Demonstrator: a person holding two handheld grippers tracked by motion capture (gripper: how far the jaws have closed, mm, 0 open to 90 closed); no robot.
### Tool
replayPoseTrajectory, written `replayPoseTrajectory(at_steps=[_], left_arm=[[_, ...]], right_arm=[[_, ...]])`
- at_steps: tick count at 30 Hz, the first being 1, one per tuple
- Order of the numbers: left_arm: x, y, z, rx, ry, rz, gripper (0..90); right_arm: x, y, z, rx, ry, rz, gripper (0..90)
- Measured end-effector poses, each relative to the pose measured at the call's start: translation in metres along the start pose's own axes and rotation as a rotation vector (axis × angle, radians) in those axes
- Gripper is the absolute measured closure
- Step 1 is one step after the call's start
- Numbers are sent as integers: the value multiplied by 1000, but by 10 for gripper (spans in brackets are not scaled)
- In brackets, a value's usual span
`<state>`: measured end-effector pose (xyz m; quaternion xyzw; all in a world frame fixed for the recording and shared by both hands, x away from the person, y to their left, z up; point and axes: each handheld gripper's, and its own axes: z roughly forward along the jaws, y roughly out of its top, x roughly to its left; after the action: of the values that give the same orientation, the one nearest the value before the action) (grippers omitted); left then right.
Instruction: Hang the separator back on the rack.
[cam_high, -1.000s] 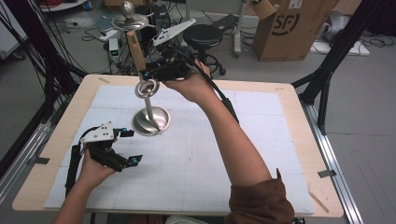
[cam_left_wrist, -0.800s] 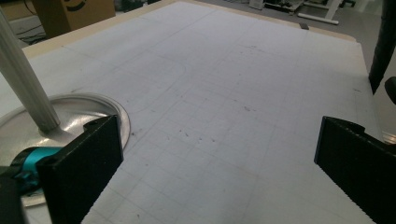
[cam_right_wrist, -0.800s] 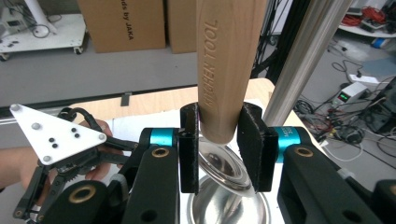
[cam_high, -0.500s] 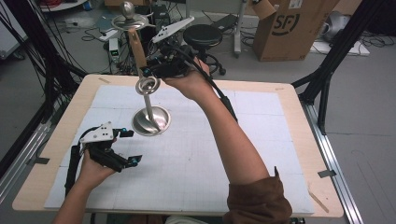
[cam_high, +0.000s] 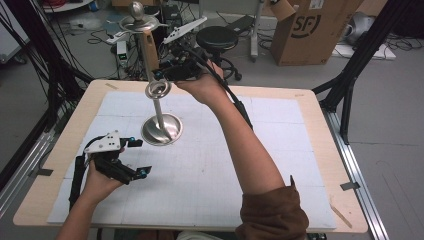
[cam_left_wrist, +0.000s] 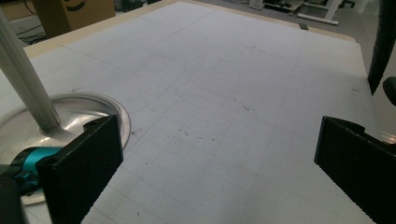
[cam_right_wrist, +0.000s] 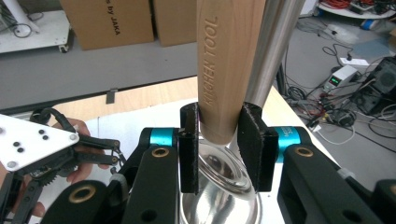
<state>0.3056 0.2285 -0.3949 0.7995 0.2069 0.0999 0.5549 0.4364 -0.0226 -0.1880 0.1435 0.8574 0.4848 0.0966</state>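
right tongs (cam_right_wrist: 218, 140): pinching wooden handle (cam_right_wrist: 226, 60) marked KITCHEN TOOL, held upright beside steel stand (cam_high: 161, 129) pole, above desk's (cam_high: 310, 107) far edge | left tongs (cam_left_wrist: 212, 168): spread, empty, near stand base

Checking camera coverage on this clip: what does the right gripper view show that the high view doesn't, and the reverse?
Right gripper view alone: the lettering KITCHEN TOOL on the wooden handle, and the right gripper with its jaws pressed on that handle's lower end.
High view alone: the stand's round base on the table, the ball top, and a black stool behind.
Both: the handle held close beside the steel pole, and the left gripper in the person's hand.
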Motion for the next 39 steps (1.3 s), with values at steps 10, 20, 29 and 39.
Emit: replayPoseTrajectory(at_steps=[10, 20, 29, 39], left_arm=[[-1, -1, 1, 12, -6, 3, 16], [-3, -2, 1, 20, -4, 0, 17], [-2, -2, 2, 20, 0, -9, 16], [-1, -2, 1, 19, 6, -4, 16]], right_arm=[[3, -4, -8, -53, 12, -3, 595], [16, -26, -49, -75, 15, -9, 553], [23, -53, -82, -100, -3, -7, 533], [33, -89, -101, -122, -23, 15, 512]])
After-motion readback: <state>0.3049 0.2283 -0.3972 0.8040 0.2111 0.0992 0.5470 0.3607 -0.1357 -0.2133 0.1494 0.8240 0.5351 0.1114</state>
